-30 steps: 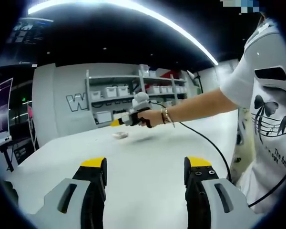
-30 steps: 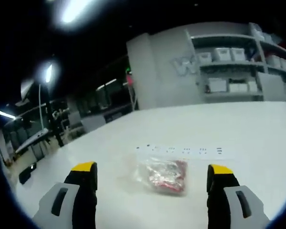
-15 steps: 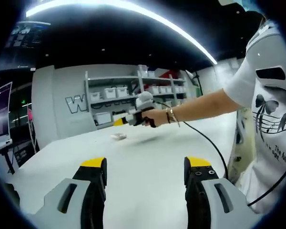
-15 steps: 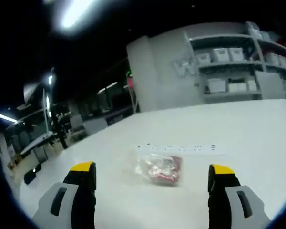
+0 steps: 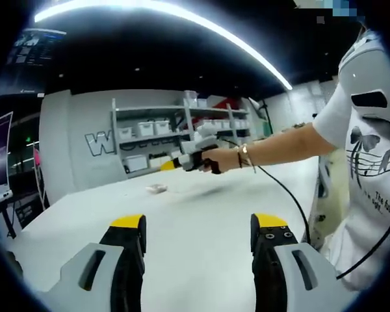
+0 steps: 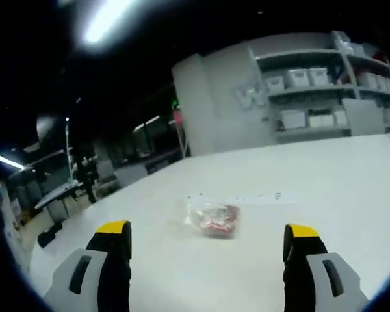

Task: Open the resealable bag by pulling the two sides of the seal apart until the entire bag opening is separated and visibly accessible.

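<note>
Both tongs gape empty above the white table, resealable bag lying unobstructed ahead.

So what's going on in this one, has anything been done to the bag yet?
Not yet. A person holds a two-jaw gripper in each hand over a white table. The resealable bag, clear with red contents, lies flat on the table ahead of the right gripper, whose fingers are spread and empty. The left gripper is open too, farther back, looking across at the outstretched hand holding the right one. The bag looks untouched.
</note>
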Available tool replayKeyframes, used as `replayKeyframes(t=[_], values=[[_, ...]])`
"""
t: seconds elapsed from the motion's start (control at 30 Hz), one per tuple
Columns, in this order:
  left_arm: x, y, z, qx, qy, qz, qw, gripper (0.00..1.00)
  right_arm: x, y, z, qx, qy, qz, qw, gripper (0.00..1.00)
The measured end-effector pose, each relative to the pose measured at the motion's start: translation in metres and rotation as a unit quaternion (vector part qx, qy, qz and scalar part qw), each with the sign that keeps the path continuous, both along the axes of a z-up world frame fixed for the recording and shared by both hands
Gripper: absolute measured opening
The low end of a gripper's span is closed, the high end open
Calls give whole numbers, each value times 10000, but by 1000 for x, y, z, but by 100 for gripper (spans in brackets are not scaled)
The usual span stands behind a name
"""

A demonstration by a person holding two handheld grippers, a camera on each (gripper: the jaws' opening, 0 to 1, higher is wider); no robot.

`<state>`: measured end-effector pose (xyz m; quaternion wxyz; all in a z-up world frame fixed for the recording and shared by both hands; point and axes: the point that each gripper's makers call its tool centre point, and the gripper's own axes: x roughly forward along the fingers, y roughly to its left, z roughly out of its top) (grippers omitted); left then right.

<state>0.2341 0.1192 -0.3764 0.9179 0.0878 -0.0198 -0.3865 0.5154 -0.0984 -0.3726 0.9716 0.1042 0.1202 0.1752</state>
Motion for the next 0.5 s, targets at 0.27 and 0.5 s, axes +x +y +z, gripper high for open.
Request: replayKeyframes(t=[0.27, 0.5], values=[[1, 2, 2, -11, -17, 50, 10000, 64, -22, -1, 0, 151, -83, 13, 9999, 98], [4, 0, -1, 20, 1, 82, 10000, 64, -39, -4, -2, 188, -161, 55, 9997, 98]])
